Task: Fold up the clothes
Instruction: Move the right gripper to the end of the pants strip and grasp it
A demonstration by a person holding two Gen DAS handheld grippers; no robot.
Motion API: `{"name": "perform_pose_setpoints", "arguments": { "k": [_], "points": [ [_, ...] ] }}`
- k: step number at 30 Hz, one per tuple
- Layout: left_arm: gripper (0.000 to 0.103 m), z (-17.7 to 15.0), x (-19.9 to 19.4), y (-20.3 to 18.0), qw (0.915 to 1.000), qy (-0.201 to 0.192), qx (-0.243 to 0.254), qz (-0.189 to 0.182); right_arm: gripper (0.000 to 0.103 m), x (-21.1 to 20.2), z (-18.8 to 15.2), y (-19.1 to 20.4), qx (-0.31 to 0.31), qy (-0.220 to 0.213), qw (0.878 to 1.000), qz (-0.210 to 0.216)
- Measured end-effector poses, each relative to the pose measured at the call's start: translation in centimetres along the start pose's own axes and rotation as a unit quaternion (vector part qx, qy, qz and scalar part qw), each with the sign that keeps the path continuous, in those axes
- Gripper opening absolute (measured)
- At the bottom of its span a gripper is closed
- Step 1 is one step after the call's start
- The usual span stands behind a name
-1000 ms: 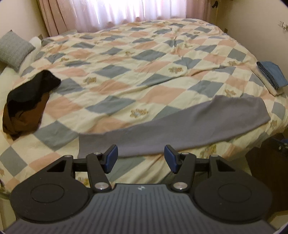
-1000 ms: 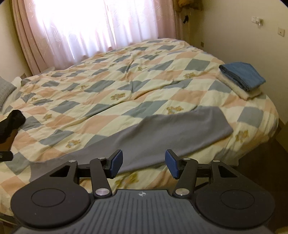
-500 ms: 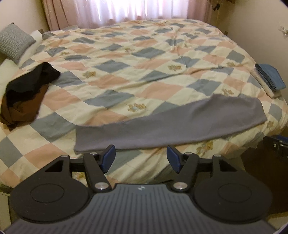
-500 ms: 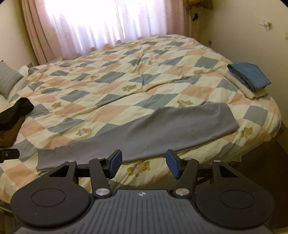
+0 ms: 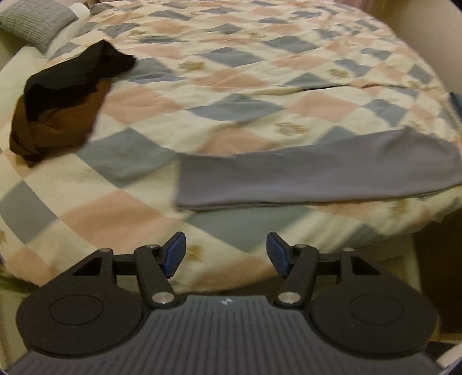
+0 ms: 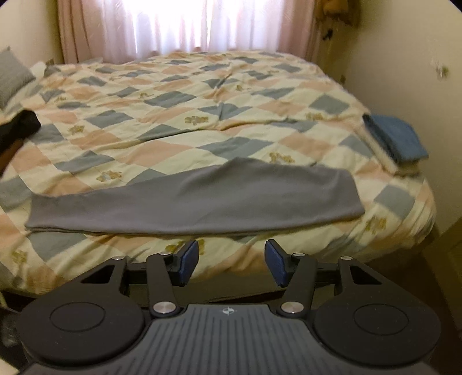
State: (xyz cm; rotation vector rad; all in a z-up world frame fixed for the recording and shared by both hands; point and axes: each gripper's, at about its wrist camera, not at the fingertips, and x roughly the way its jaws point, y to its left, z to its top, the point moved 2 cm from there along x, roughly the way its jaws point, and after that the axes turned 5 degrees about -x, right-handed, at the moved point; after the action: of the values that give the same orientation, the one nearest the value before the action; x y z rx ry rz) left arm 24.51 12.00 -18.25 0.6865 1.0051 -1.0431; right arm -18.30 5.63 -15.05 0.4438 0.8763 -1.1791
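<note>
Only rightward, folded blue stack point(image 6: 400, 138)

A quilt point(image 6: 179, 135) of cream, pink and grey-blue diamonds covers the bed and fills most of both views. A grey pillow point(image 5: 34, 20) lies in the upper left of the left view and shows again at the left edge of the right view. Pink curtains point(image 6: 184, 26) hang across the bright window along the top of the right view, with a cream wall point(image 6: 404, 72) at the right.
</note>
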Motion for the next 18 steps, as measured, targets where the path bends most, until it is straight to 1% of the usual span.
{"name": "perform_pose_setpoints", "arguments": {
  "k": [1, 2, 4, 6, 7, 8, 9, 10, 11, 12, 13, 14, 16, 18],
  "points": [
    [0.048, 0.8, 0.8, 1.2, 1.0000, 0.005, 0.007, -0.004, 0.040, 0.3, 0.3, 1.0, -0.009, -0.005, 1.000, 0.000],
    [0.045, 1.6, 1.7, 2.3, 0.9997, 0.008, 0.018, -0.011, 0.037, 0.7, 0.6, 1.9, -0.017, -0.010, 1.000, 0.000],
    [0.044, 3.3, 3.4, 4.4, 0.9986, 0.016, 0.044, -0.026, 0.029, 1.5, 1.4, 5.3, -0.051, -0.027, 0.998, 0.004],
    [0.040, 5.0, 5.5, 5.7, 0.9940, 0.024, 0.096, -0.047, 0.029, 2.5, 2.3, 9.7, -0.093, -0.042, 0.995, 0.013],
    [0.039, 5.8, 6.6, 6.3, 0.9903, 0.030, 0.123, -0.058, 0.029, 3.3, 2.7, 12.3, -0.105, -0.035, 0.994, 0.025],
    [0.039, 6.6, 7.7, 6.8, 0.9862, 0.039, 0.145, -0.070, 0.029, 4.3, 3.3, 14.7, -0.092, -0.021, 0.994, 0.047],
    [0.039, 7.4, 8.7, 7.3, 0.9816, 0.049, 0.166, -0.081, 0.029, 5.1, 3.8, 16.4, -0.062, -0.006, 0.995, 0.073],
    [0.039, 8.0, 9.8, 7.7, 0.9772, 0.058, 0.184, -0.090, 0.029, 6.1, 4.3, 18.2, -0.014, 0.013, 0.994, 0.106],
    [0.039, 8.7, 10.9, 8.2, 0.9722, 0.067, 0.201, -0.099, 0.029, 6.9, 4.7, 20.1, 0.019, 0.029, 0.991, 0.130],
    [0.039, 9.4, 12.0, 8.6, 0.9671, 0.077, 0.217, -0.108, 0.029, 7.7, 5.0, 21.9, 0.046, 0.042, 0.987, 0.150],
    [0.039, 10.0, 13.2, 8.8, 0.9624, 0.090, 0.228, -0.118, 0.029, 8.3, 5.2, 24.1, 0.049, 0.044, 0.985, 0.157],
    [0.040, 10.6, 14.5, 9.1, 0.9576, 0.106, 0.233, -0.132, 0.029, 8.8, 5.1, 26.4, 0.022, 0.044, 0.987, 0.151],
    [0.040, 11.3, 17.1, 9.6, 0.9502, 0.137, 0.223, -0.168, 0.030, 9.8, 4.7, 31.1, -0.045, 0.044, 0.989, 0.134],
    [0.040, 11.5, 19.9, 10.2, 0.9495, 0.166, 0.175, -0.201, 0.030, 10.6, 4.0, 35.2, -0.106, 0.042, 0.986, 0.124]
  ]
}}
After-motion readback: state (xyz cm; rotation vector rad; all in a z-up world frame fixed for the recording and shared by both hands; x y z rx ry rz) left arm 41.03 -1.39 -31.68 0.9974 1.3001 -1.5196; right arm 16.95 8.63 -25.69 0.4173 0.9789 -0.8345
